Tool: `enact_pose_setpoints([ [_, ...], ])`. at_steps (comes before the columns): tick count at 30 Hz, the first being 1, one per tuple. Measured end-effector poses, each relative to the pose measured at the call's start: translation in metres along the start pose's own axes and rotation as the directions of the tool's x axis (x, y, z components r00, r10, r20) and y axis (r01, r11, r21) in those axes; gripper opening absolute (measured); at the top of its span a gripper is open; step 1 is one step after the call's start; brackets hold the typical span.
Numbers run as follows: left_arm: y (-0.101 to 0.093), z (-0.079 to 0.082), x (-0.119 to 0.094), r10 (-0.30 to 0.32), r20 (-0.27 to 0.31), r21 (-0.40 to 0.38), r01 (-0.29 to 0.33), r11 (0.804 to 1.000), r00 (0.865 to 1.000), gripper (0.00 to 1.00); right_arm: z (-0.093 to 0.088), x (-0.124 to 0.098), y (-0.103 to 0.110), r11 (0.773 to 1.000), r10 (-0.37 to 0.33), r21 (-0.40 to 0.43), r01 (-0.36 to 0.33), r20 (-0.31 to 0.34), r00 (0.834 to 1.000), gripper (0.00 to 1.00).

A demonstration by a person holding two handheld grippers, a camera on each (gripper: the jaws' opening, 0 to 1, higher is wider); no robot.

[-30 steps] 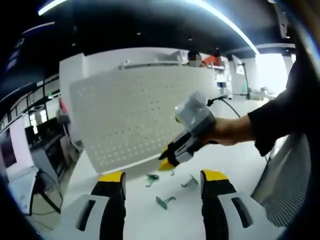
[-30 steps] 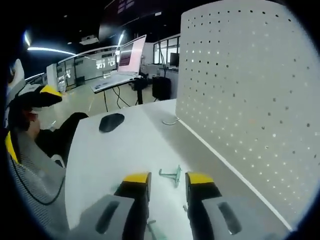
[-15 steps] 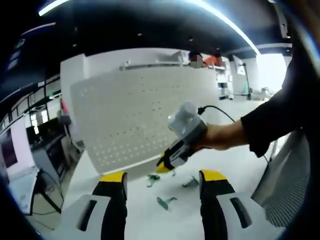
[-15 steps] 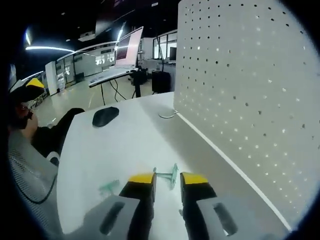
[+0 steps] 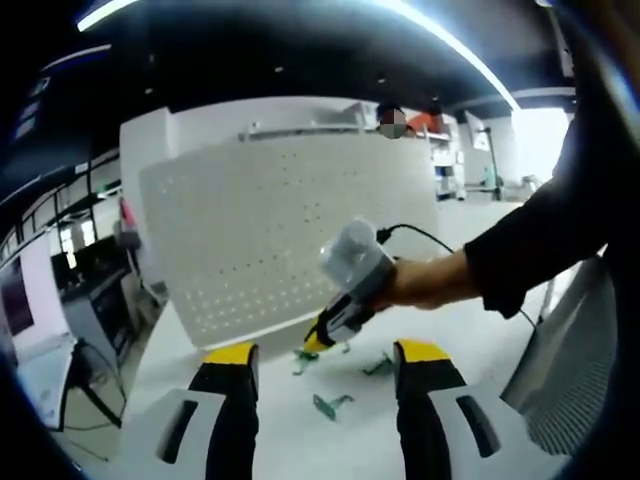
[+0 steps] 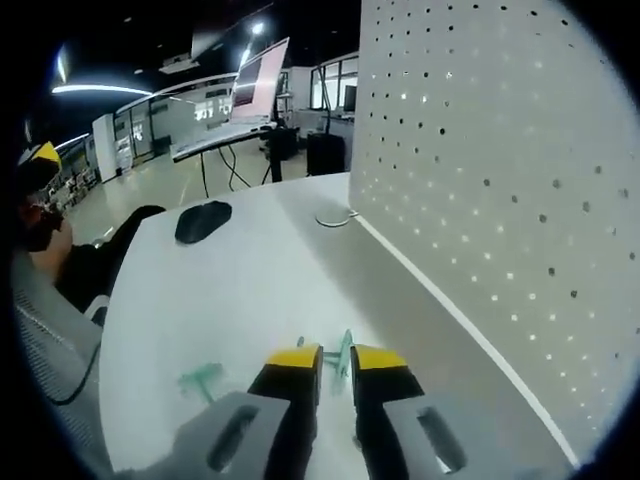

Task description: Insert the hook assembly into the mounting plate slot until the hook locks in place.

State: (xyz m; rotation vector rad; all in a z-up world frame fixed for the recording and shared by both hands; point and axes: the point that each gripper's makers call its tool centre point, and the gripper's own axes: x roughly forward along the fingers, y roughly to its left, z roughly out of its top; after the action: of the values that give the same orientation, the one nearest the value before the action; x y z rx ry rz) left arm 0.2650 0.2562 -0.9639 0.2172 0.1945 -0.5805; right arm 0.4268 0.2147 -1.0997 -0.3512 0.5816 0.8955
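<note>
One hook (image 6: 342, 352) between right claw (image 6: 336, 357) tips

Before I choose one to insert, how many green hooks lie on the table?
3 in the left gripper view: one under the right claw, one right of it, one nearest, between the left claw's jaws. Others may be hidden.

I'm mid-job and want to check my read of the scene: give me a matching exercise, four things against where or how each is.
Things:
1. right gripper
2. left gripper
3. pegboard
4. mouse

States:
A. standing upright along the table's edge
B. jaws wide apart, raised above the hooks
C. lying far off on the table, dark
D. jaws nearly together at a green hook

Pairs: 1-D, 2-B, 3-A, 4-C
</note>
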Motion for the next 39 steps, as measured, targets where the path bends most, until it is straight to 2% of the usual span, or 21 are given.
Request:
enact_pose_setpoints([
  [24,-0.003,0.004,-0.001,-0.005,0.01,-0.006,0.005,1.0,1.0,0.52,-0.009,0.024,-0.009,1.0,-0.011,-0.008,0.011,-0.061,0.998,0.03],
  [39,-0.002,0.004,0.0,-0.008,0.009,-0.003,0.008,1.0,1.0,0.52,-0.007,0.015,-0.012,1.0,-0.01,0.014,0.01,-0.05,0.999,0.0],
])
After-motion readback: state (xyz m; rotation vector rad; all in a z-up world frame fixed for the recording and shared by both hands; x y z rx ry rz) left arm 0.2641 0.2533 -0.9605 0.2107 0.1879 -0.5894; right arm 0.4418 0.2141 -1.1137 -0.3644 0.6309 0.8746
